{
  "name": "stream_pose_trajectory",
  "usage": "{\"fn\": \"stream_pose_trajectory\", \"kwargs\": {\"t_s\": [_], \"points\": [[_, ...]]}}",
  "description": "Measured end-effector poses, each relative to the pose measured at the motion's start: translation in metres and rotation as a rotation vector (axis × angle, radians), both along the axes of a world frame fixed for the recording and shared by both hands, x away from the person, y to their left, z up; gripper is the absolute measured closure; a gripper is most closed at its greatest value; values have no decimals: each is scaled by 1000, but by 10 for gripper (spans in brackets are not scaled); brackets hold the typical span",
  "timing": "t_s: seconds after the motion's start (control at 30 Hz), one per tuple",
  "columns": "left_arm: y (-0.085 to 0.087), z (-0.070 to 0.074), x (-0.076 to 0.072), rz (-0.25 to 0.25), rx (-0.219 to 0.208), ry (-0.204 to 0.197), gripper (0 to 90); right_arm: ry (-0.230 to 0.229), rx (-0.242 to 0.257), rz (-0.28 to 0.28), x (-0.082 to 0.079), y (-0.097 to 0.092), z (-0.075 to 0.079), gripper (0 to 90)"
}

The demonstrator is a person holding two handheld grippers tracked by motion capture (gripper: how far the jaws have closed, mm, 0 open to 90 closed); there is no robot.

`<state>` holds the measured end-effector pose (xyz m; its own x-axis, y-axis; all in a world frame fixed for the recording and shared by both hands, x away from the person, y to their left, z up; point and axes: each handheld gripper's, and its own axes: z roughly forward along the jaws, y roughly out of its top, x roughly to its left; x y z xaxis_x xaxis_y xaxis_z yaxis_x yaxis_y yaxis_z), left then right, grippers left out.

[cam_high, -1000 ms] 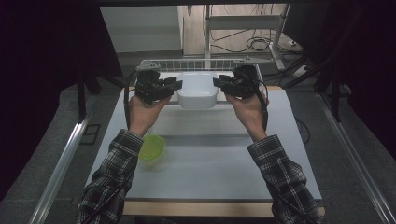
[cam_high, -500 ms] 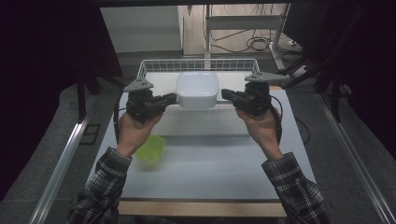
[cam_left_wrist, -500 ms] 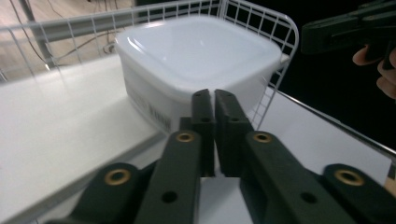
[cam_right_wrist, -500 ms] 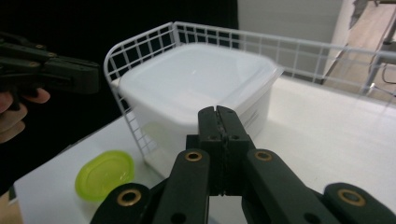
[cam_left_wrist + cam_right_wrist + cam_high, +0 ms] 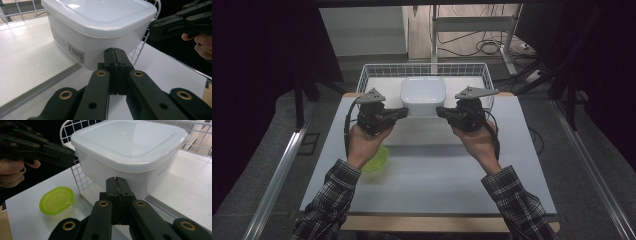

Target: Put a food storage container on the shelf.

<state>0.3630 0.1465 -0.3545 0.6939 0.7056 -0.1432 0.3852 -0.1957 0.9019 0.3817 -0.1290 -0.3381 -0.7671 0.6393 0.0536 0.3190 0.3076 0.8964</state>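
Your left gripper [image 5: 403,111] sits just left of the white container [image 5: 423,95], jaws pressed together with nothing between them. In the left gripper view the tips [image 5: 115,53] stop just short of the container's [image 5: 100,27] lower wall; I can't tell if they touch it.

Your right gripper [image 5: 440,111] mirrors it on the other side, jaws also clamped on nothing. In the right gripper view its tips [image 5: 116,182] point at the near wall of the container [image 5: 130,150], again too close to call contact.

The container is square with rounded corners and a lid on top. There's a barcode label on one side. It looks to sit over the front edge of the wire basket [image 5: 372,75], at the far end of the table [image 5: 422,170]. From the pictures I can't tell if it rests there or is being lifted.

A small lime-green lidded tub [image 5: 377,160] sits on the table near your left wrist, partly hidden by your forearm in the high view. It's clear in the right gripper view [image 5: 57,200], well apart from the container.

Both hands, left [image 5: 362,142] and right [image 5: 479,142], are level with each other, plaid sleeves showing.
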Motion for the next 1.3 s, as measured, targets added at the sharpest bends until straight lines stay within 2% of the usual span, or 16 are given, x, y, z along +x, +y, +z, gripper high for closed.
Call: {"fn": "stream_pose_trajectory", "kwargs": {"t_s": [0.43,1.03,1.3], "points": [[-6,2,22,29,13,8,897,11,3,-36,20,-2,1,894],[-8,4,36,58,8,25,898,25,13,-77,37,-3,-2,894],[-8,5,34,51,2,20,897,24,9,-80,38,-3,-1,894]]}}
